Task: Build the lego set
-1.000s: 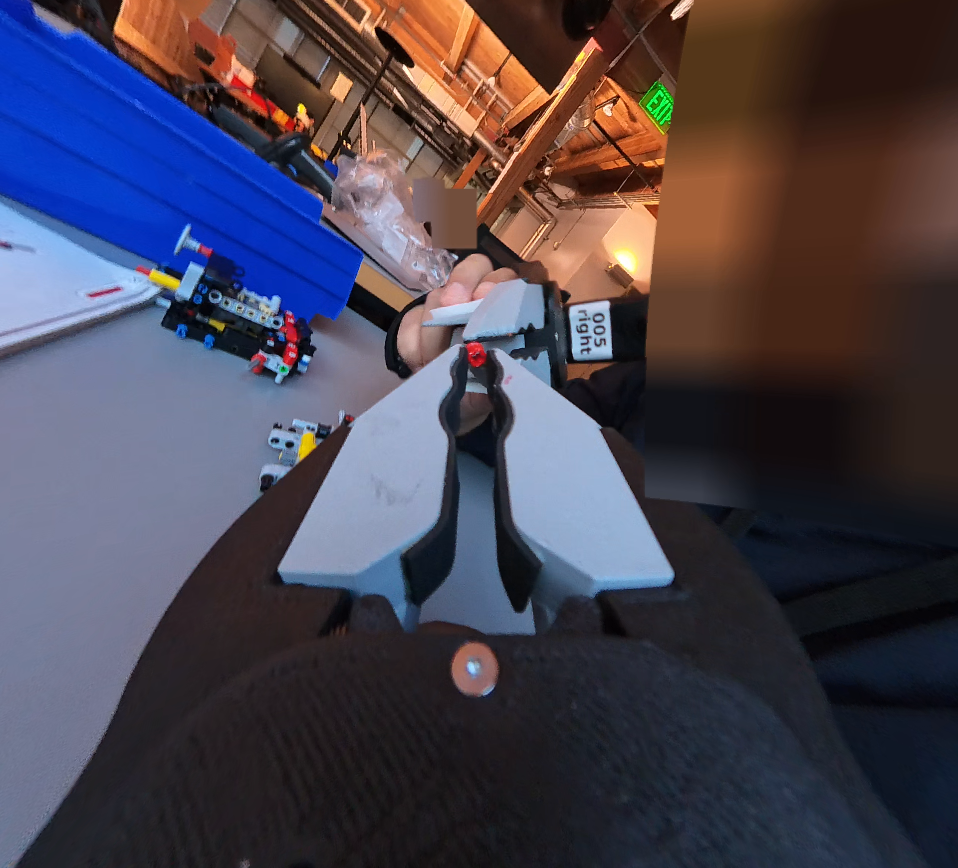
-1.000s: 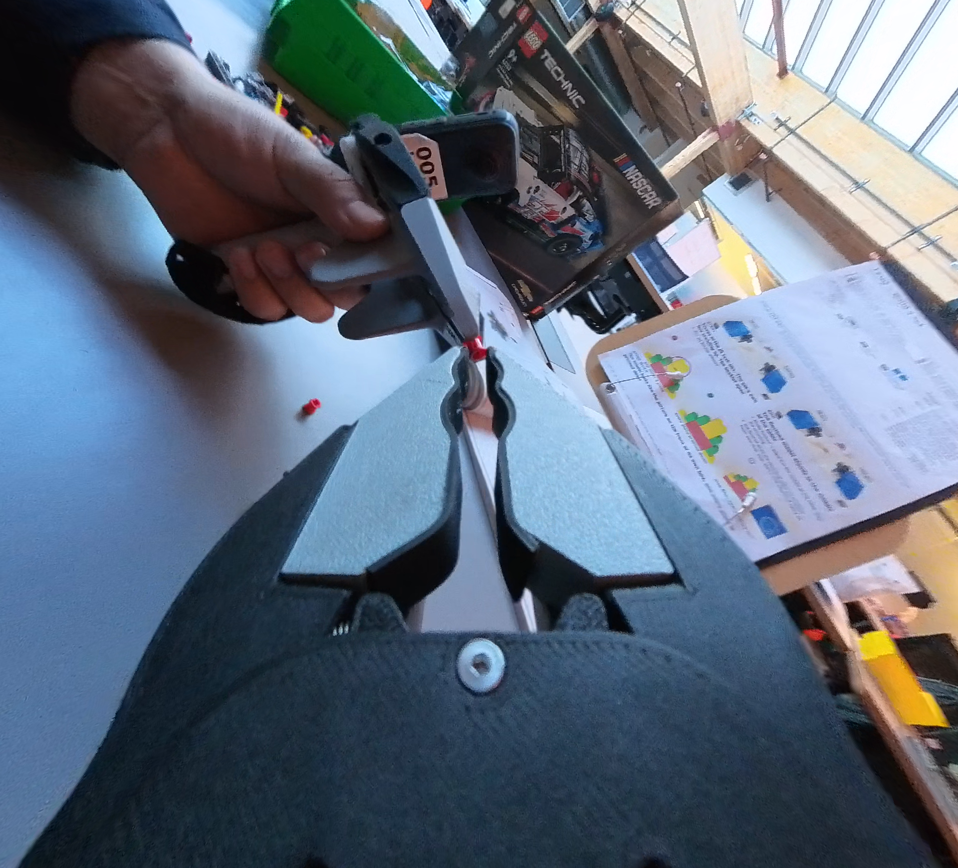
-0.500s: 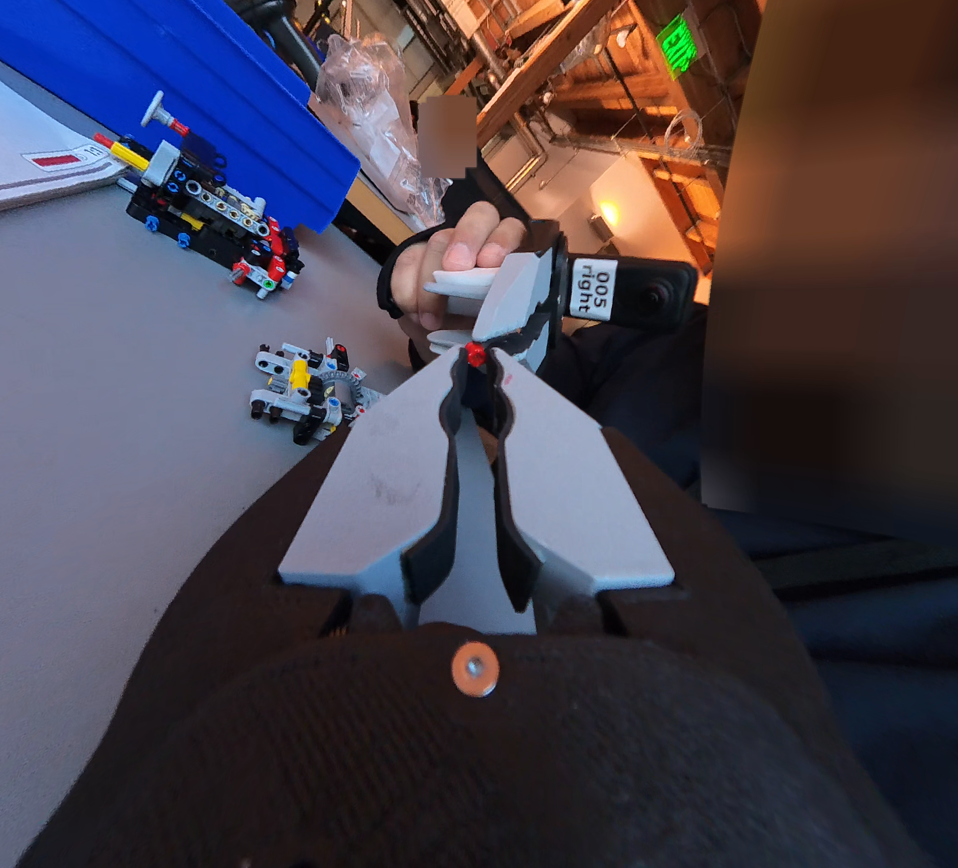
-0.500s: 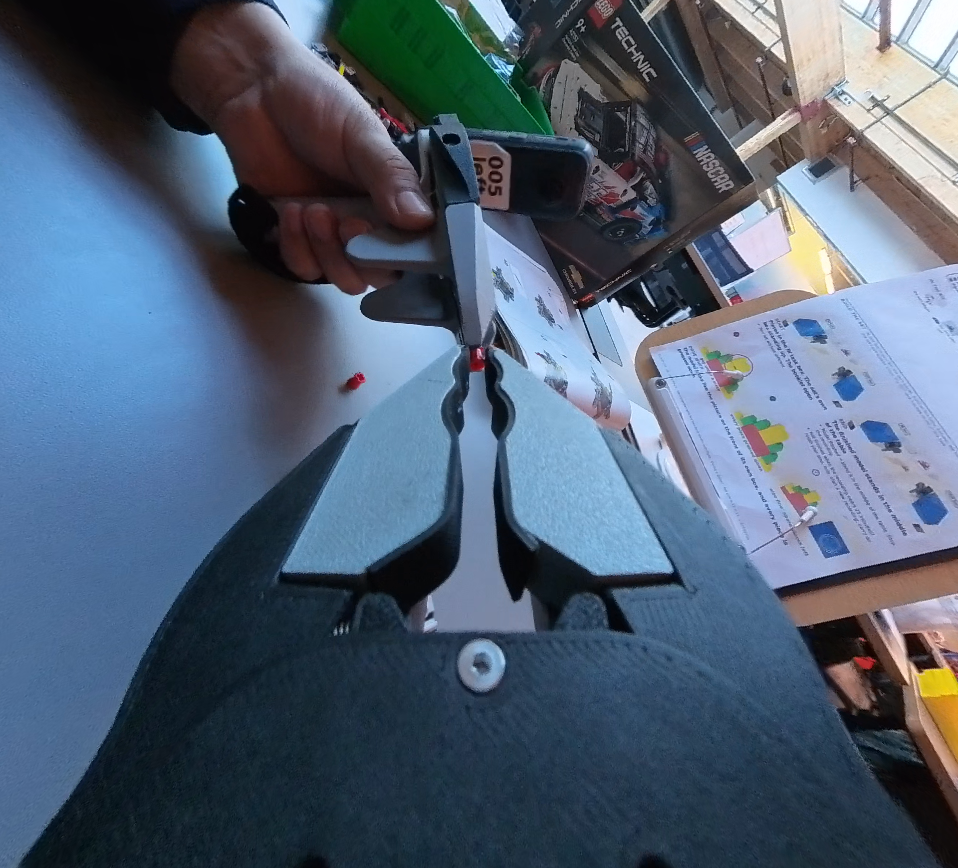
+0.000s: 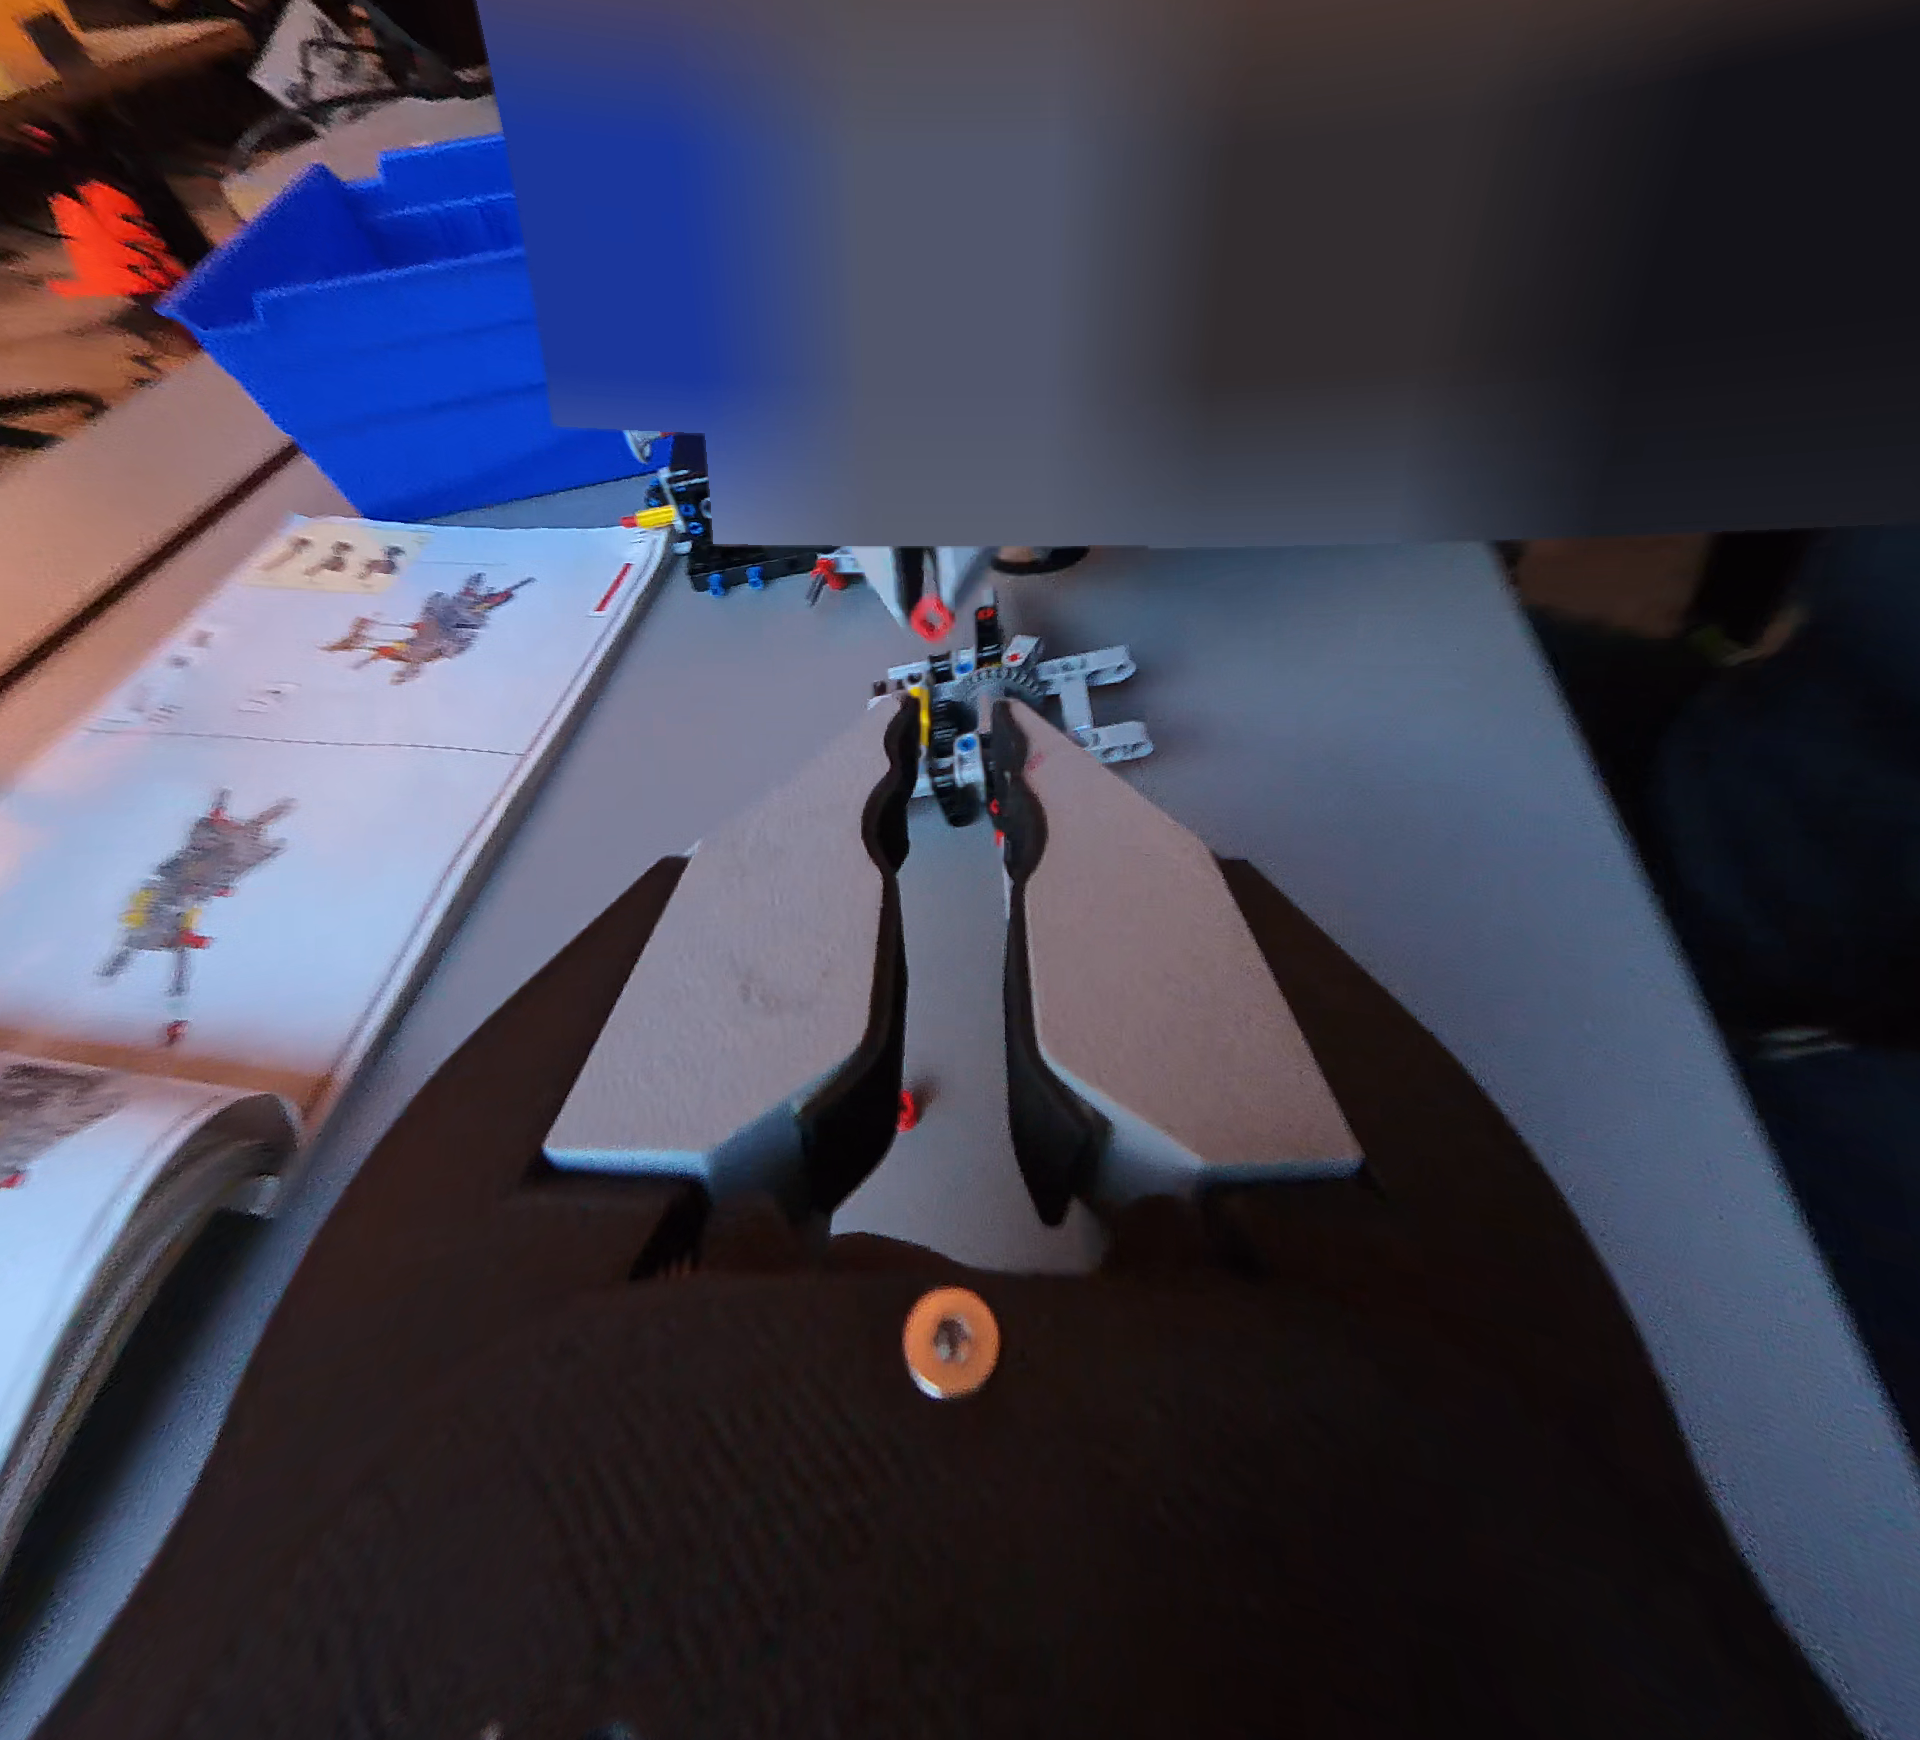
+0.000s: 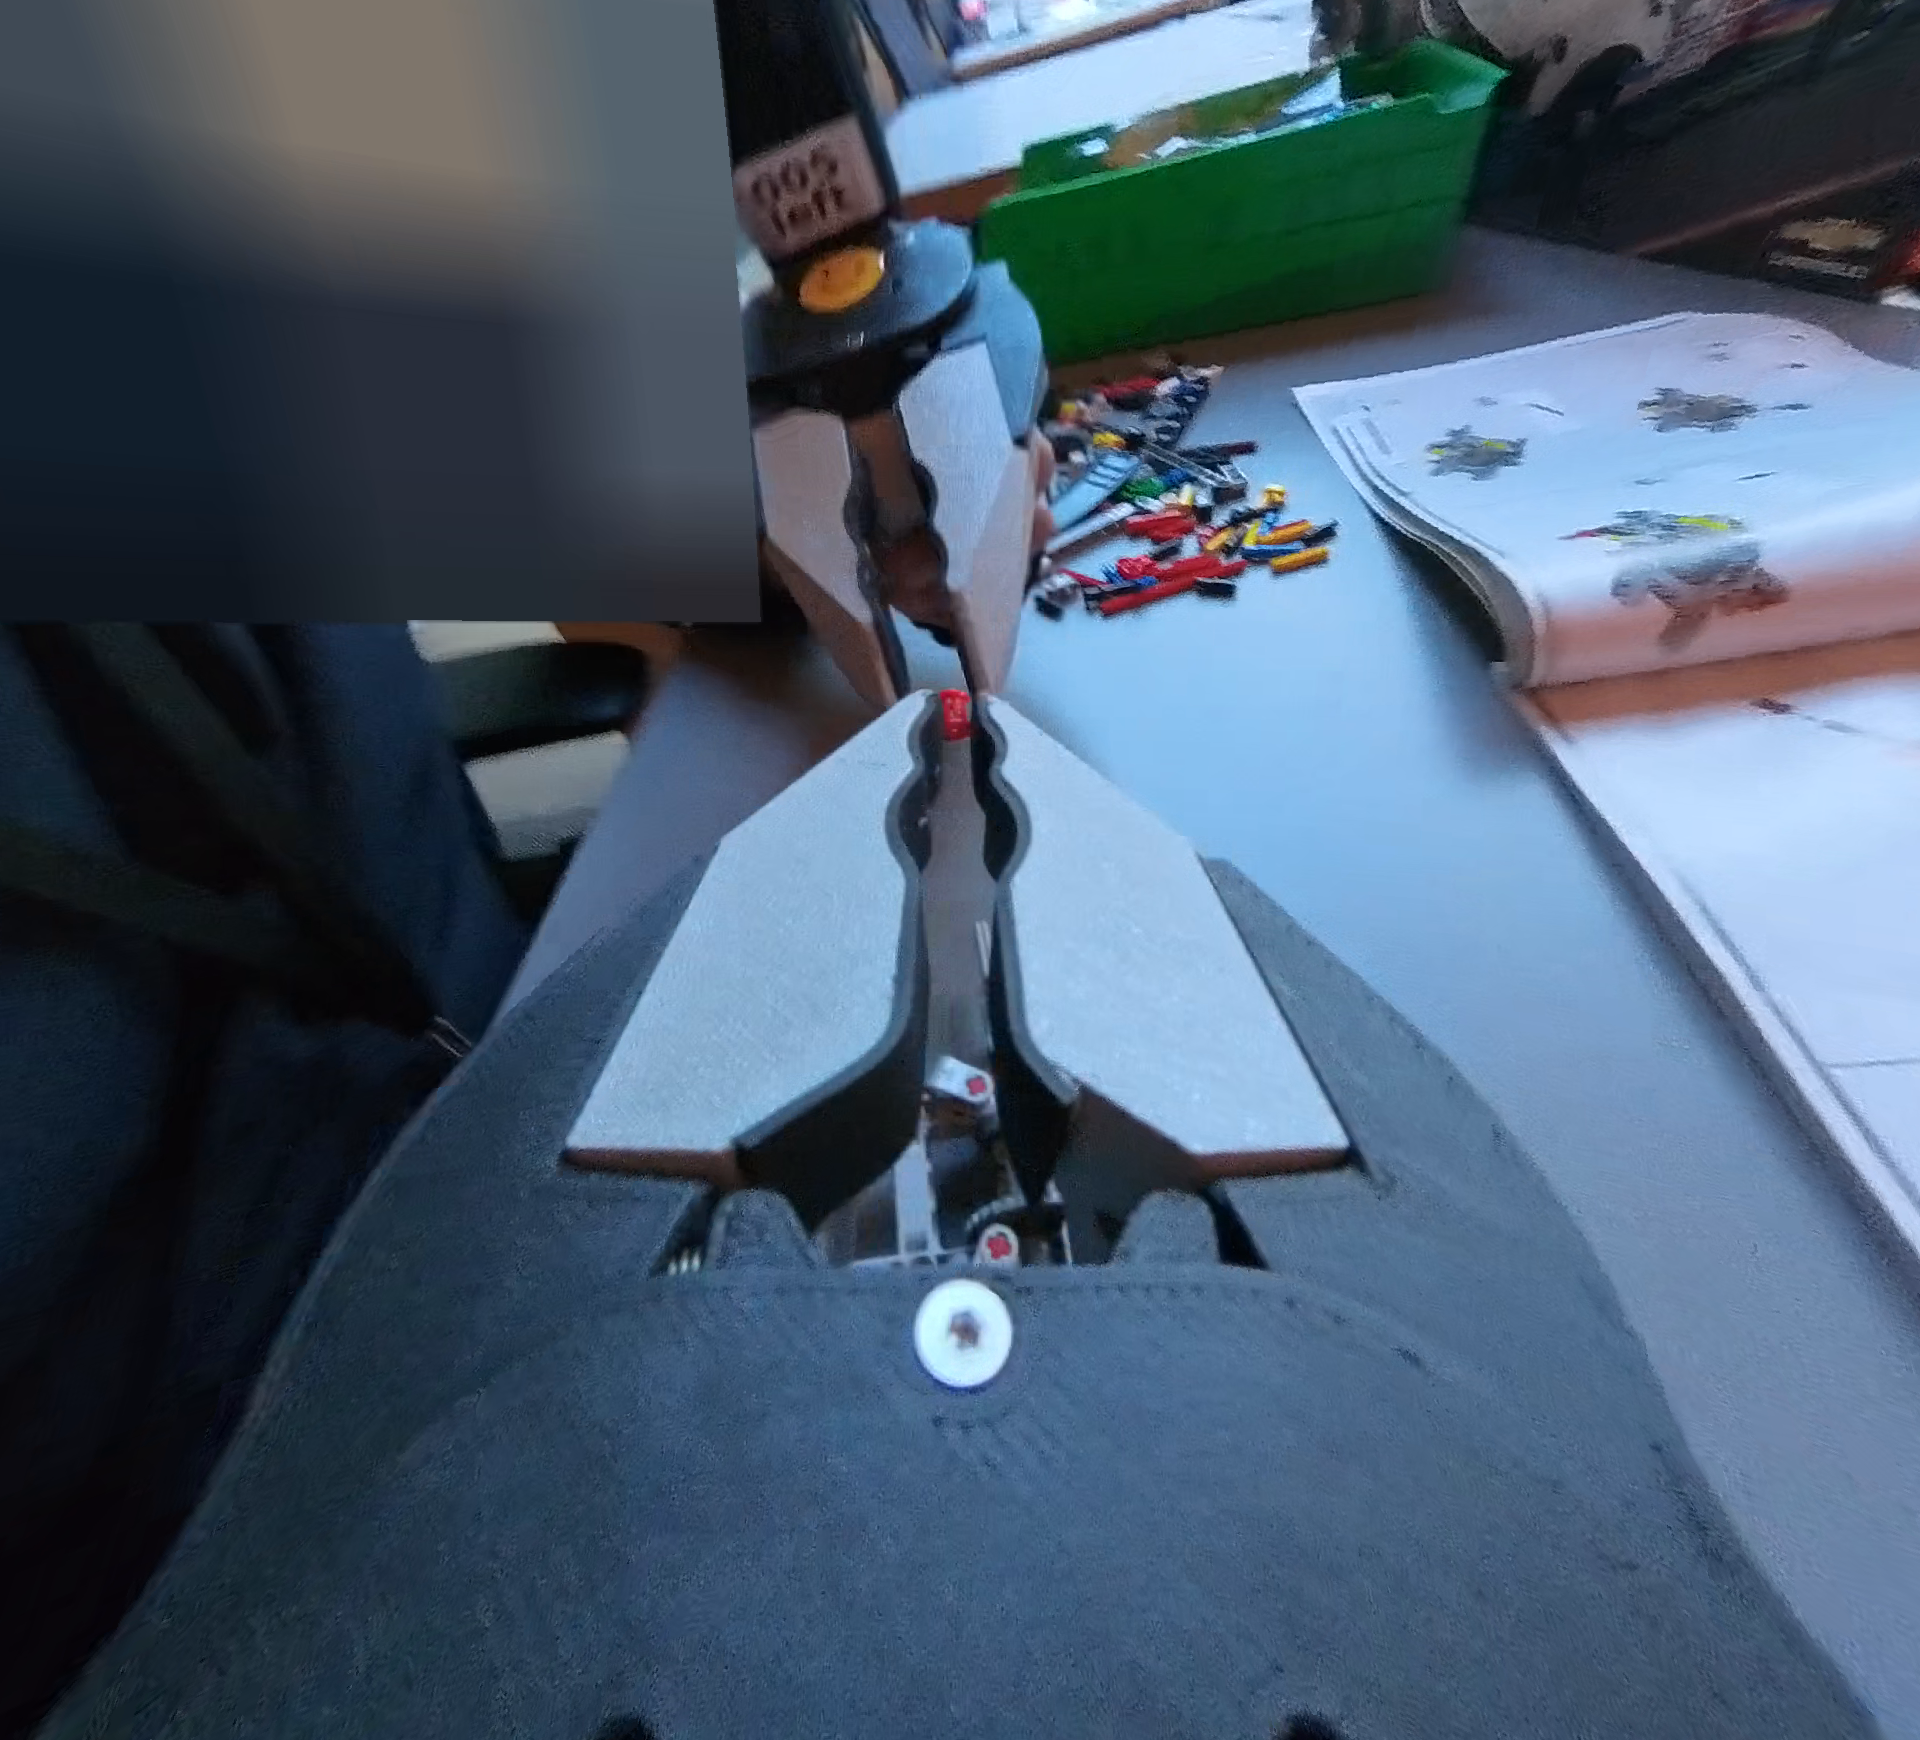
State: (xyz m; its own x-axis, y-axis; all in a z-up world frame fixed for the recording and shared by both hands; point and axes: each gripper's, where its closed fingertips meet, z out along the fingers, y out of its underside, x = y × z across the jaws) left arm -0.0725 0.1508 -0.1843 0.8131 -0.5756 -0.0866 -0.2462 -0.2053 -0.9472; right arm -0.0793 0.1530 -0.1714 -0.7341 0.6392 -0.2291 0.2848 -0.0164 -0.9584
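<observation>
In the left wrist view, the left tool (image 5: 951,724) had its fingers slightly parted, with no pad pressing on anything. A stray red bit (image 5: 907,1108) lay on the grey worktop (image 5: 1351,859) between the finger roots. Past the fingertips, at 12 o'clock, a small grey and black gear build (image 5: 1081,714) lay flat on the worktop, seen partly through the gap between the fingers. Just beyond it the right tool (image 5: 930,594) came in from 12 o'clock, clenched on a small red piece (image 5: 932,618) above the build. An open booklet (image 5: 312,755) lay at 9 o'clock, a black build (image 5: 727,558) and a blue bin (image 5: 395,340) farther off at 11 o'clock

The right wrist view confirmed the grip: the right tool (image 6: 954,711) pinched the red piece (image 6: 954,716) at its very tip, with the left tool (image 6: 940,651) pointing down just behind it, nearly touching. Only this view showed the loose coloured pieces (image 6: 1184,537) at 1 o'clock, a green bin (image 6: 1247,236) and a printed box (image 6: 1662,28) beyond. Here the gear build was almost wholly hidden under the fingers
</observation>
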